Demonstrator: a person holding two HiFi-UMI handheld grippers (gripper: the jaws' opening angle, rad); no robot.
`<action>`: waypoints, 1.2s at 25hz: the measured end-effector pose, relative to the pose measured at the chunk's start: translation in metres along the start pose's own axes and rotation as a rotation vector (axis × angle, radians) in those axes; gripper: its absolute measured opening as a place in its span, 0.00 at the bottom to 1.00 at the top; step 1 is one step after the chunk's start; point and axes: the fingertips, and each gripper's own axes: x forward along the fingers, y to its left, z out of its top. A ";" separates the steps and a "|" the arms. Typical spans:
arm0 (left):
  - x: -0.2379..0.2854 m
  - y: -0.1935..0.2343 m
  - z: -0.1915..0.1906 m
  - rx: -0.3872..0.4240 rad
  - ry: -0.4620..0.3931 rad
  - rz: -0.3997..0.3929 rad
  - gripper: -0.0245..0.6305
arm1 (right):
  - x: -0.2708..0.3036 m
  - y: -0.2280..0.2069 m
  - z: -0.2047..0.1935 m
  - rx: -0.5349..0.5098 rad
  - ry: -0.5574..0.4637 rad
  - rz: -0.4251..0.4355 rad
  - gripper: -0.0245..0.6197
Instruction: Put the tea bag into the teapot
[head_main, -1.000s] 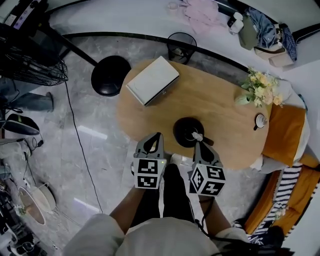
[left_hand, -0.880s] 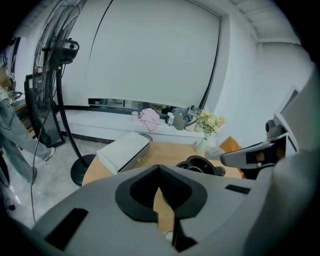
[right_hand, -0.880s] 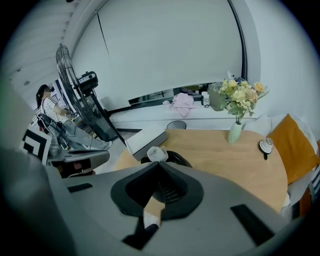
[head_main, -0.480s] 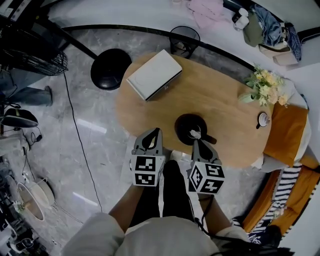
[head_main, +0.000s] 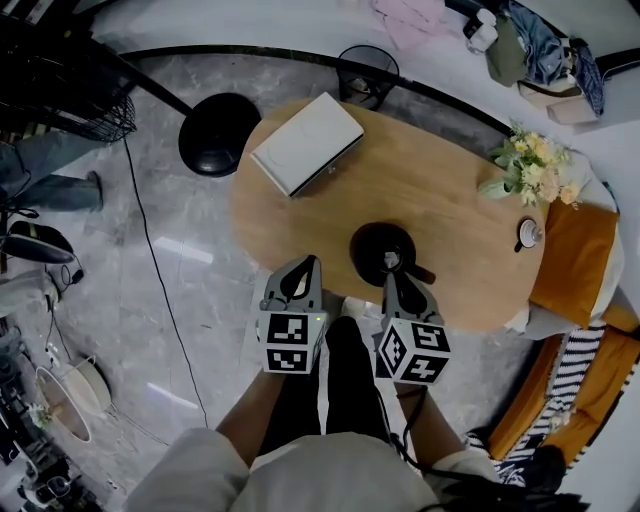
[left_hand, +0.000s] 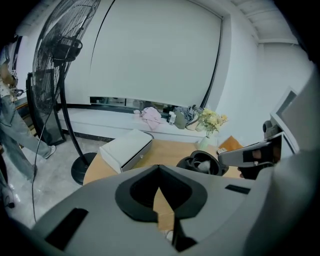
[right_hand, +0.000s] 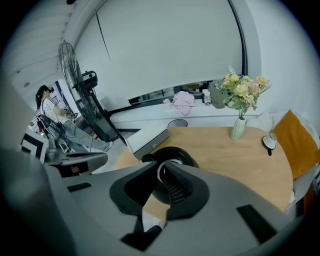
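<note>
The left gripper (left_hand: 159, 171) hangs at the near table (head_main: 440, 190) edge, jaws together on nothing. Beside it, the right gripper (head_main: 392, 279) pinches the white tea bag (head_main: 391, 262) in the mouth of the black teapot (head_main: 368, 243). Farther off lies a white box (head_main: 305, 143).

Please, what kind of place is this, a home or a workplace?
Probably a home living room: an oval wooden table with a vase of flowers, an orange cushioned seat beside it, and a standing fan on the marble floor.
</note>
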 end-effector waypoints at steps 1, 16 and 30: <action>0.000 0.001 -0.001 -0.002 0.001 0.001 0.05 | 0.000 0.000 0.000 0.006 -0.002 0.004 0.10; -0.001 0.003 -0.001 0.002 -0.004 0.007 0.05 | -0.003 -0.003 0.001 0.015 -0.011 -0.017 0.10; -0.014 0.000 0.021 0.039 -0.031 0.006 0.05 | -0.020 -0.002 0.014 0.032 -0.056 -0.028 0.10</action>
